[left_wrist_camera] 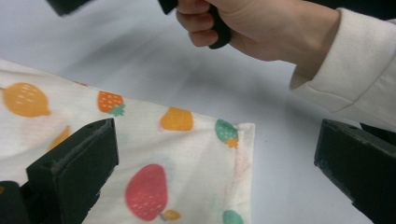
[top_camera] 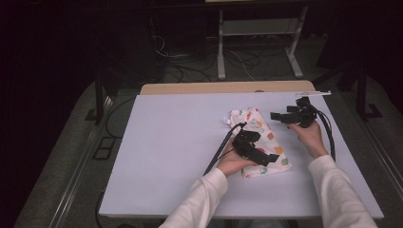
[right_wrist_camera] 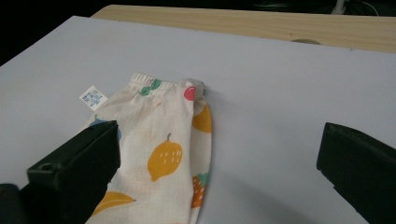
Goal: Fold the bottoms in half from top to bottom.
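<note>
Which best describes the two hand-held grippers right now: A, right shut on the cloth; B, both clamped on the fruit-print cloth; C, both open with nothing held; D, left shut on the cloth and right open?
C: the left hand-held gripper and right hand-held gripper have jaws spread wide above the white fruit-print cloth, holding nothing.

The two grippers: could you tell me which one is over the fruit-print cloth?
The left gripper, jaws open above the fruit-print cloth's near corner; the right gripper hangs beside it.

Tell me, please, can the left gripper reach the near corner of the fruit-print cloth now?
Probably yes: the left gripper hangs open over the fruit-print cloth, and nothing lies between its jaws and that corner.
</note>
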A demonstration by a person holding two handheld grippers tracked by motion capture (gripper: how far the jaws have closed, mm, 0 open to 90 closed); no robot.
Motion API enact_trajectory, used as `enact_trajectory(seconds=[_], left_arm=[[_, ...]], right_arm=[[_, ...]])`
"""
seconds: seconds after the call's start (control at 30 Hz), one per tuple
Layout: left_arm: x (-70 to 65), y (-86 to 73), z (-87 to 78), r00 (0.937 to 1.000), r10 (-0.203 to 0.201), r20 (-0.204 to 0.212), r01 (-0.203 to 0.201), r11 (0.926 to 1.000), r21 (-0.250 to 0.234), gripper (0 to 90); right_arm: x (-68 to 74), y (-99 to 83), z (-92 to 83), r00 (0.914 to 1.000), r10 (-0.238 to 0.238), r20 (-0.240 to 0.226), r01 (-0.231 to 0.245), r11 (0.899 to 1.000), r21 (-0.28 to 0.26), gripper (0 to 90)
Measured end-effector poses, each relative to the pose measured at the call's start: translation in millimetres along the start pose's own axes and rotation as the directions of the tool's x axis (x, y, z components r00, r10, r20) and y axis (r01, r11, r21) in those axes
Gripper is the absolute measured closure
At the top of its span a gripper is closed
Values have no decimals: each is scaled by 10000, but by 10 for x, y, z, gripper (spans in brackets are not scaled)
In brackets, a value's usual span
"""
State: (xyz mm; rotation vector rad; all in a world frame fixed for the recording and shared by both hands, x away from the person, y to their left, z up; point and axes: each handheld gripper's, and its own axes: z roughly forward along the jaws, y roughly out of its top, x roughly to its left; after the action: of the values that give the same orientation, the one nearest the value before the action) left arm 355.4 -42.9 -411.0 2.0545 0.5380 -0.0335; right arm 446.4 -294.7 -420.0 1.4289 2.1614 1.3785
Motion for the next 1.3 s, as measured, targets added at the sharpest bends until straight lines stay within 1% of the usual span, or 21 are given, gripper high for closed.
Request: enact_trajectory(seconds=[0.17,0.33,0.43,0.53,0.63,0.77,0.93,1.3], left_arm=[[104,19,-116,9995,186,-269,-183,9998,99,0],[216,46,-247,9989,91,-467,-95,9999,-85,0],[274,57,-315,9983,106,-578,-110,9999,-59,0],[335,70,-379,9976,165,-673,-165,9999,11,0],[393,82,-437,9972,116,-734,-120,9999,-56,0],[464,98,-506,9966,133,-818,-135,9999,-20,0],[559,126,-578,9957,202,-906,-189,9997,157,0],[835,183,-739,9934,-194,-1133,212,9997,152,0]], right_arm=[[4,-5,-35,10000,-66,-18,66,10000,44,0],[16,-1,-59,9999,-108,-67,109,9999,96,0],[34,11,-79,9998,-160,-100,161,9998,94,0],[47,17,-86,9997,-229,-123,231,9997,89,0],[67,25,-87,9995,-277,-175,279,9995,122,0],[85,35,-79,9993,-325,-199,329,9993,153,0],[89,43,-67,9991,-381,-165,385,9990,230,0],[107,109,-40,9986,-466,-246,476,9979,438,0]])
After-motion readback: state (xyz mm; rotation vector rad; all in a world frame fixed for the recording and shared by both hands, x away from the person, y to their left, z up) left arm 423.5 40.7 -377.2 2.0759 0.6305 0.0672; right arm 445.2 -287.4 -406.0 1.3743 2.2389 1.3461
